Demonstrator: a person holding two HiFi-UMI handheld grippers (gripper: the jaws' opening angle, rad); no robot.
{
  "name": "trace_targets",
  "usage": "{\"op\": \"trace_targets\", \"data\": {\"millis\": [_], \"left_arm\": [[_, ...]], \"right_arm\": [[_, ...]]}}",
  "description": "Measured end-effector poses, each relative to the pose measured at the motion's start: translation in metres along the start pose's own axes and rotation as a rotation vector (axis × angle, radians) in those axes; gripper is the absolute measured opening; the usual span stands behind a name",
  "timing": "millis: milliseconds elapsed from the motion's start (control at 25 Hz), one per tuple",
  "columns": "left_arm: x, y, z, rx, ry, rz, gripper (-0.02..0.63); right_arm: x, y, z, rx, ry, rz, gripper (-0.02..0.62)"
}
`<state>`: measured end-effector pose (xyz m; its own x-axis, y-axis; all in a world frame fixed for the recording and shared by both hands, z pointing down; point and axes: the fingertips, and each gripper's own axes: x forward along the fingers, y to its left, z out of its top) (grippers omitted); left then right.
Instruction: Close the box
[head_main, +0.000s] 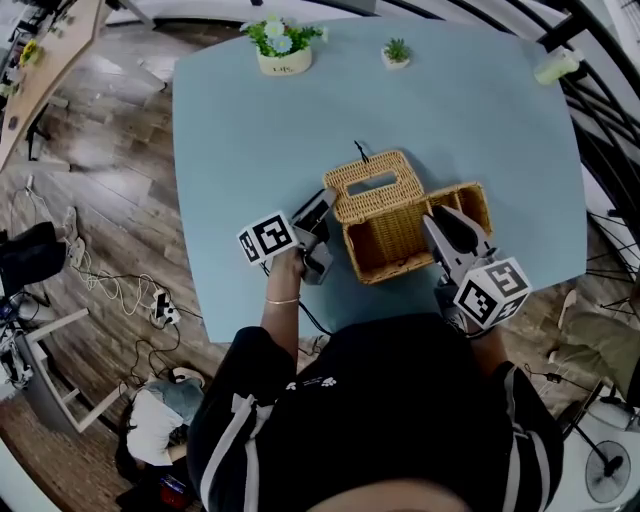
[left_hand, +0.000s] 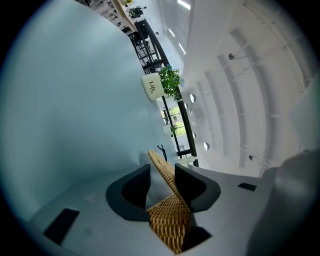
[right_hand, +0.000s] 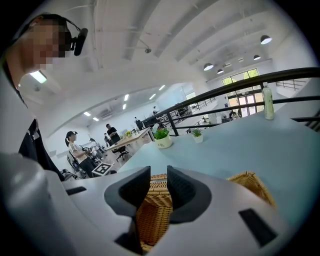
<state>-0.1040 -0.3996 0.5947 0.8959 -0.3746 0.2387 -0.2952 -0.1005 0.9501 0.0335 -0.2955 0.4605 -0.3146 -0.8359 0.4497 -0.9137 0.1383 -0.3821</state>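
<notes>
A wicker box (head_main: 395, 250) stands open on the blue table (head_main: 470, 120), near its front edge. Its lid (head_main: 375, 185) is tipped up and back along the far side. My left gripper (head_main: 328, 203) is at the lid's left end. In the left gripper view the lid (left_hand: 159, 162) runs up between the left gripper's (left_hand: 162, 175) jaws, leaning on the right one with a gap on the left, so it is open. My right gripper (head_main: 430, 222) reaches into the box from the front right. Its jaws (right_hand: 158, 182) stand close together with the box's wicker wall (right_hand: 150, 215) filling the gap.
At the table's far edge stand a white planter with flowers (head_main: 283, 45), a small potted plant (head_main: 396, 53) and a pale bottle (head_main: 557, 67). A black railing (head_main: 600, 110) runs along the right side. Cables lie on the wooden floor (head_main: 110, 290) to the left.
</notes>
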Motion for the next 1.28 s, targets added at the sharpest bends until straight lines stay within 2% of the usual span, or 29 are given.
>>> {"op": "trace_targets", "data": {"millis": [200,320,880,1000,1160,1280], "left_arm": [[0.004,0.001,0.001,-0.040,-0.015,-0.021,0.121],[0.003,-0.004,0.003,-0.023,-0.031,-0.019,0.110],[-0.006,-0.053,0.020,0.231,-0.119,-0.092,0.067],[-0.010,-0.062,0.021,0.297,-0.130,-0.113,0.063],[-0.016,-0.077,0.018,0.337,-0.131,-0.167,0.054],[-0.021,-0.087,0.016,0.402,-0.132,-0.174,0.052]], "right_arm": [[-0.005,-0.005,0.000,0.004,-0.013,-0.011,0.103],[-0.009,-0.009,0.000,0.005,-0.022,-0.018,0.103],[0.004,-0.036,0.018,0.012,-0.049,0.023,0.103],[0.016,-0.042,0.026,-0.004,-0.044,0.046,0.103],[0.032,-0.043,0.037,-0.038,-0.029,0.095,0.107],[0.041,-0.045,0.043,-0.065,-0.025,0.109,0.110]]}}
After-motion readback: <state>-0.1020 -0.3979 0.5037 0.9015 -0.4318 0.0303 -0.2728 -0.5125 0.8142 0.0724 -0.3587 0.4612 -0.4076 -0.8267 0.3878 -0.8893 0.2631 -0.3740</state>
